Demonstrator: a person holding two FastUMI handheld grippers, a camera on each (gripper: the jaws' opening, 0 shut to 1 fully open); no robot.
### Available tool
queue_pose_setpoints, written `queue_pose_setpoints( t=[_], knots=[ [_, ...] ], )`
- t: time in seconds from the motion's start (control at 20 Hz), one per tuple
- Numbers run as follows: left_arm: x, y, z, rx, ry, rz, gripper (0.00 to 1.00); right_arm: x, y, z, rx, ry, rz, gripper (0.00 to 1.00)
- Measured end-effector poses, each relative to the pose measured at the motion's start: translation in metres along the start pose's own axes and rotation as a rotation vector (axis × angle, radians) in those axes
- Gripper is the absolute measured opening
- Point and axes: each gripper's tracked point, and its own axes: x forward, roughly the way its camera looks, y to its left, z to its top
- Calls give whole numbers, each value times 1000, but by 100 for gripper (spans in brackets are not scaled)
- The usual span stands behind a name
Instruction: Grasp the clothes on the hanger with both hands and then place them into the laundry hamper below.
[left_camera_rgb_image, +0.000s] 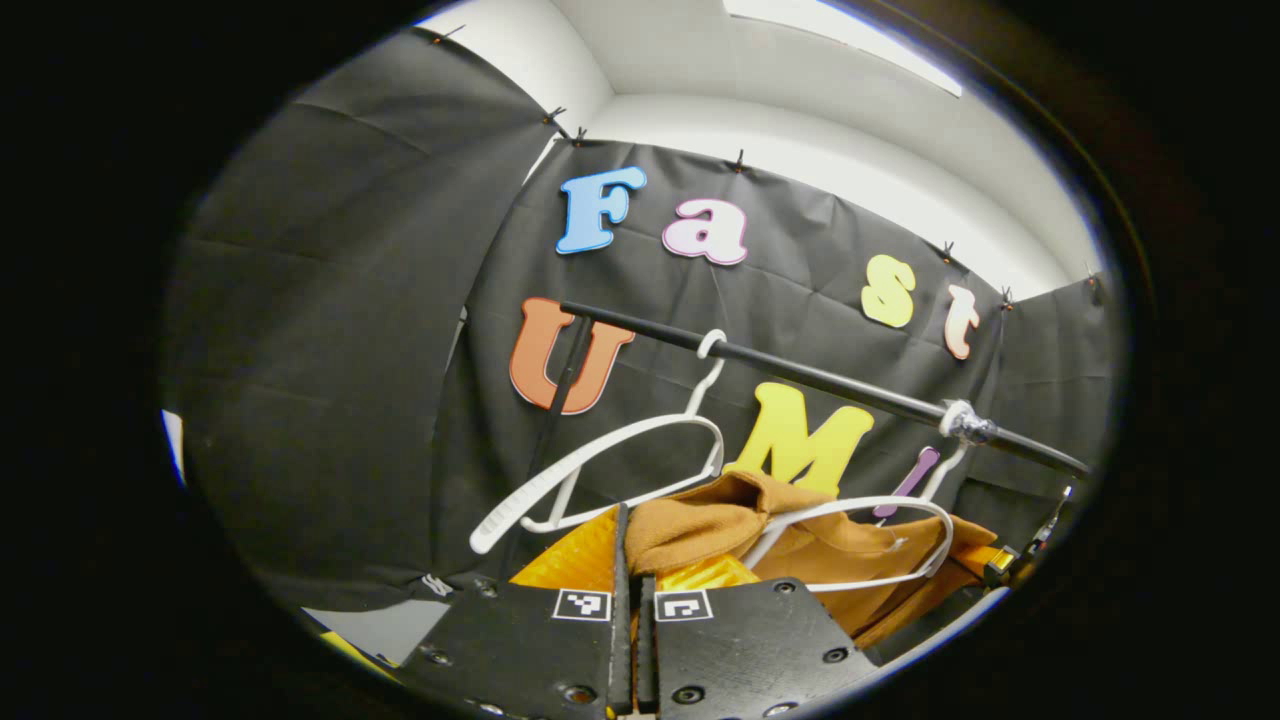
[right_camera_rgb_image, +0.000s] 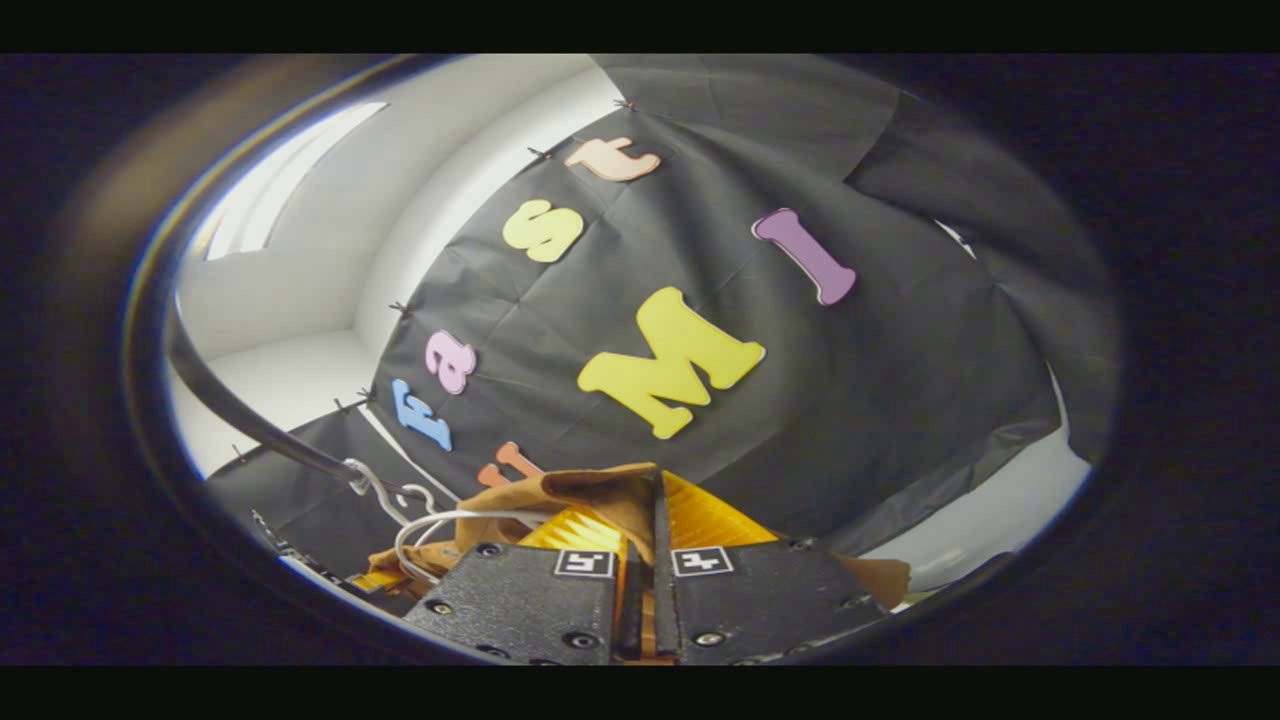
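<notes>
A brown garment (left_camera_rgb_image: 840, 555) hangs on a white hanger (left_camera_rgb_image: 860, 505) from a black rod (left_camera_rgb_image: 800, 375). In the left gripper view my left gripper (left_camera_rgb_image: 630, 540) is shut on a bunched-up shoulder of the garment, which rises just past the fingertips. In the right gripper view my right gripper (right_camera_rgb_image: 655, 500) is shut on another fold of the brown garment (right_camera_rgb_image: 590, 490), which drapes over and around its fingers. The white hanger (right_camera_rgb_image: 430, 525) and the rod (right_camera_rgb_image: 240, 415) lie to the left of that gripper.
A second white hanger (left_camera_rgb_image: 600, 455), bare, hangs tilted on the rod to the left of the garment. The rod's upright post (left_camera_rgb_image: 560, 400) stands behind it. Black cloth walls close in behind and at both sides.
</notes>
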Motion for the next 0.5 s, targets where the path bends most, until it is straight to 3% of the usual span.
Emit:
queue_pose_setpoints(
  t=[0.2,0.5],
  knots=[
    [13,15,-18,16,44,-11,2,26,-13,-17,32,70,4,8],
    [24,29,-72,-101,161,-59,2,44,-51,-35,53,132,-46,6]
  ],
)
